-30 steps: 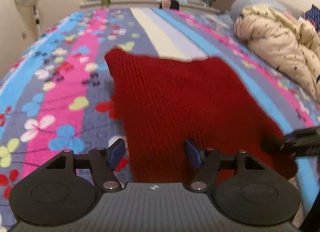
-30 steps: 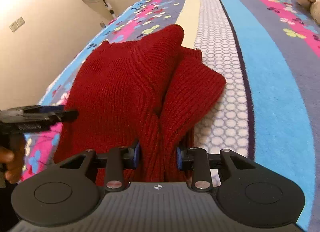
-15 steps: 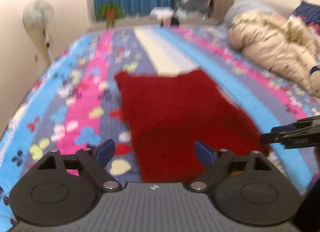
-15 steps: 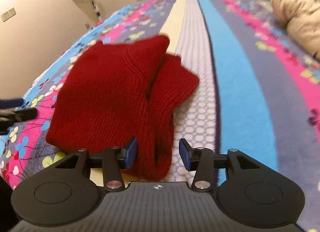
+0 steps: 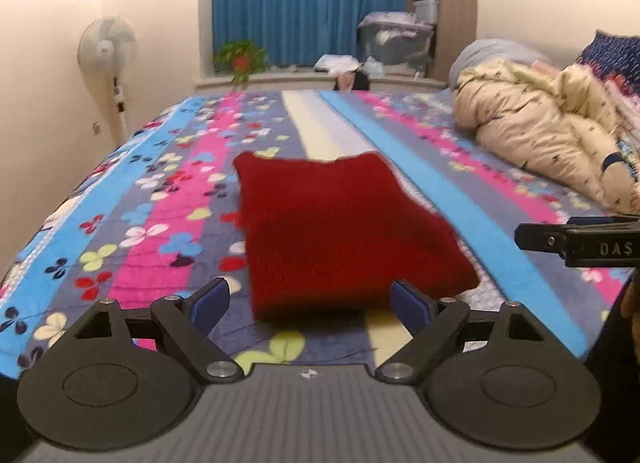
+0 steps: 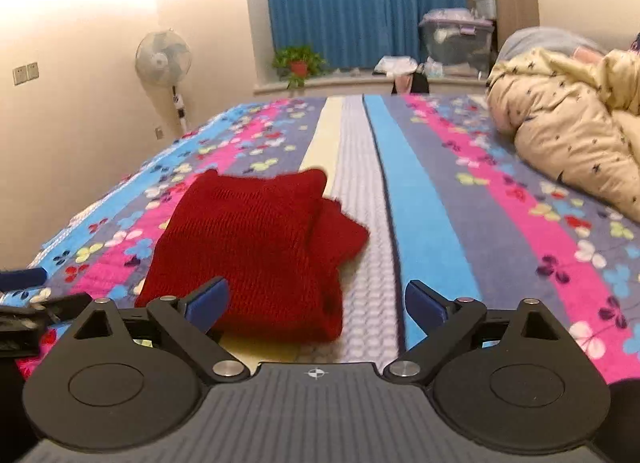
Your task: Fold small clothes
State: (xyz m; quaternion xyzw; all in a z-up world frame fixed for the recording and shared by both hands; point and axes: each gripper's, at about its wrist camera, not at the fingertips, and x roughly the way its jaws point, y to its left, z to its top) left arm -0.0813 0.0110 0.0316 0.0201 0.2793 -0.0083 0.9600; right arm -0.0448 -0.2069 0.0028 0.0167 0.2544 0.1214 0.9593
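Observation:
A dark red knitted garment (image 5: 340, 231) lies folded in a rough rectangle on the striped flowered bedspread (image 5: 140, 199). It also shows in the right wrist view (image 6: 256, 251), with a folded part sticking out on its right side. My left gripper (image 5: 310, 299) is open and empty, held above the bed just short of the garment's near edge. My right gripper (image 6: 316, 299) is open and empty, near the garment's near right corner. The right gripper's tip shows at the right edge of the left wrist view (image 5: 576, 241).
A cream quilted duvet (image 5: 540, 135) is heaped on the right side of the bed. A standing fan (image 5: 108, 51) is by the left wall. A potted plant (image 5: 240, 59) and storage boxes (image 5: 396, 35) stand on the sill before blue curtains.
My right gripper opened and let go of the red garment. Both grippers pulled back and rose away from it. The garment now lies flat and folded on the bed.

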